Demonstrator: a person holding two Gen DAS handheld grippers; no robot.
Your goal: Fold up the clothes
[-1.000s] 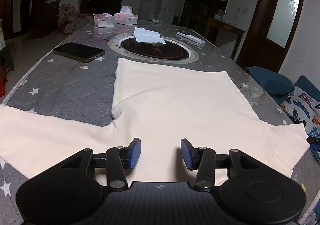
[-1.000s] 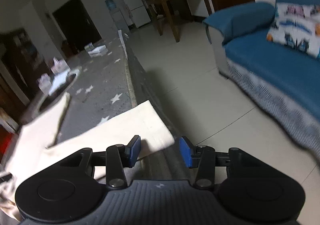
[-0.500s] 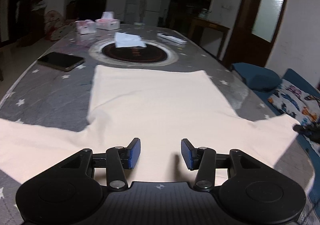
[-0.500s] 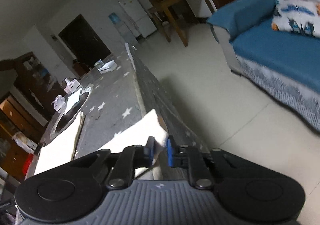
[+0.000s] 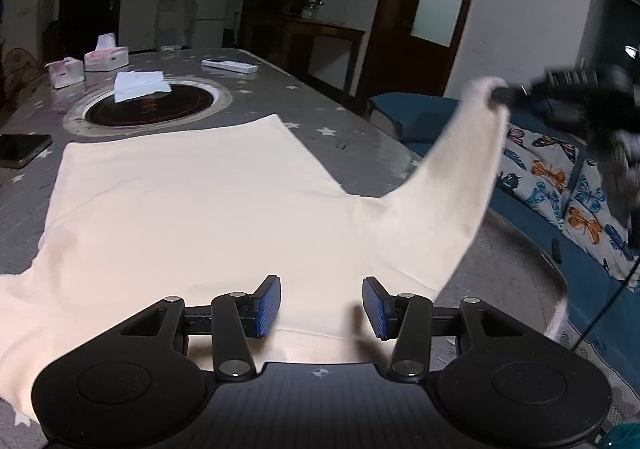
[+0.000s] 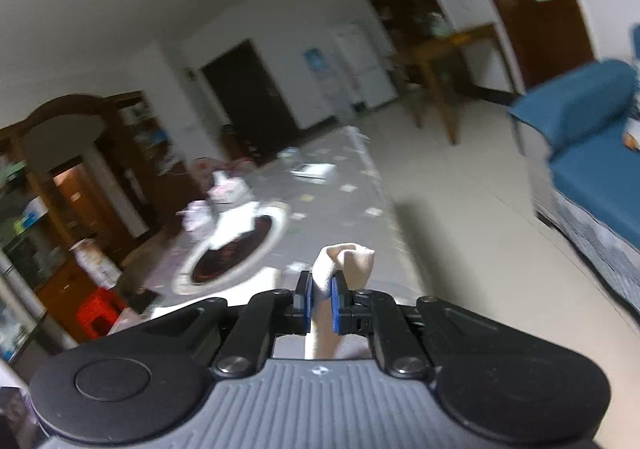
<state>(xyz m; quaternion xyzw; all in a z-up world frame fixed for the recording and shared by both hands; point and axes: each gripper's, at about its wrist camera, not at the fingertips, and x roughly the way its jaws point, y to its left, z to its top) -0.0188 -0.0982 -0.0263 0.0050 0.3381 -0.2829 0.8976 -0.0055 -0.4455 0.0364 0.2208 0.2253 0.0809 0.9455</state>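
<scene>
A cream T-shirt [image 5: 192, 201] lies spread flat on the star-patterned grey table [image 5: 352, 153], its body running away toward the round inset hob [image 5: 148, 109], one sleeve still flat at the near left edge and the other sleeve [image 5: 460, 169] lifted clear of the cloth. The right gripper [image 6: 320, 291] has its jaws pinched narrow on that sleeve's end, a fold of fabric bunched up between the blue pads; from the left wrist view it shows as a dark blur holding the sleeve tip high over the table's right edge. The left gripper [image 5: 320, 307] hovers over the shirt near the collar end with jaws partly apart and nothing between them. The step in hand looks like the first sleeve fold: the next move calls for carrying the raised sleeve inward across the body and laying it flat, probably with the left gripper steadying the shoulder. A second ago the right jaws stood apart beside the sleeve, which lay on the table; since then they have clamped and risen.
</scene>
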